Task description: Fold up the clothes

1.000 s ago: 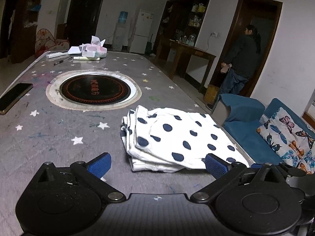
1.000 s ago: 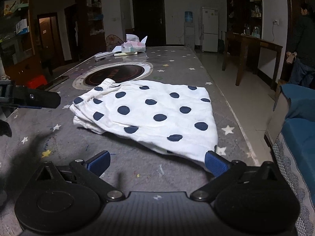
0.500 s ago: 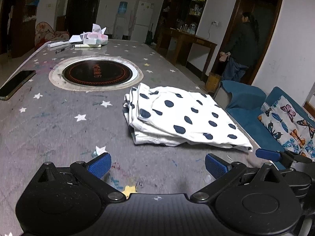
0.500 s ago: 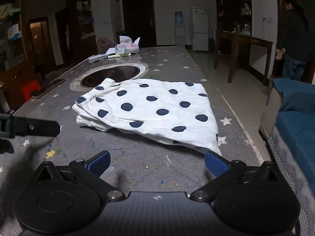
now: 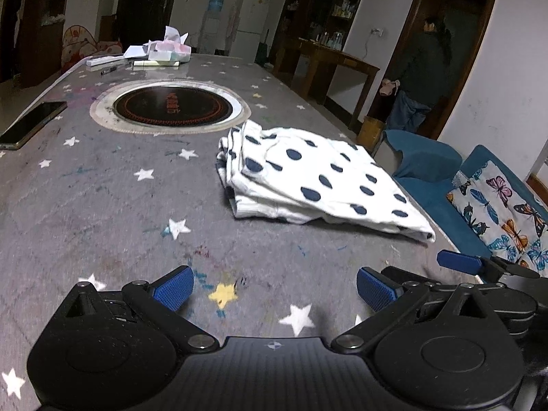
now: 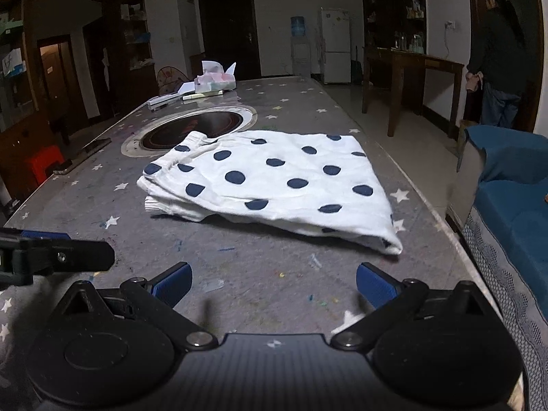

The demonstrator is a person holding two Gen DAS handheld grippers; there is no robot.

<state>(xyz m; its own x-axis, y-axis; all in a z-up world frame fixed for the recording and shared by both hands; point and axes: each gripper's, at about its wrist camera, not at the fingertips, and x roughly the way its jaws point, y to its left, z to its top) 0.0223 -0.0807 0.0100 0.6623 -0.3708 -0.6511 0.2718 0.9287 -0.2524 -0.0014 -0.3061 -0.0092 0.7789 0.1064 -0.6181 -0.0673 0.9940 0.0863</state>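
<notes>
A white garment with dark blue dots [image 5: 308, 178] [image 6: 274, 185] lies folded in a flat stack on the grey star-patterned table [image 5: 102, 205] [image 6: 257, 267], near its right edge. My left gripper [image 5: 274, 289] stands open over the table, well short of the garment's near edge, with nothing between its blue pads. My right gripper [image 6: 272, 284] is open too, a little back from the garment's near right corner. Part of the right gripper shows at the lower right of the left wrist view, and the left gripper's arm juts in at the left of the right wrist view.
A round inset cooktop [image 5: 169, 106] [image 6: 195, 126] lies beyond the garment. A phone [image 5: 32, 123] rests at the table's left edge; a tissue box and papers [image 5: 167, 51] at the far end. A blue sofa [image 5: 479, 188] [image 6: 513, 188] flanks the right edge. A person [image 5: 421, 75] stands in a doorway.
Both grippers have drawn back from the folded garment toward the table's near end, so more bare table shows in front of them. The garment has stayed put.
</notes>
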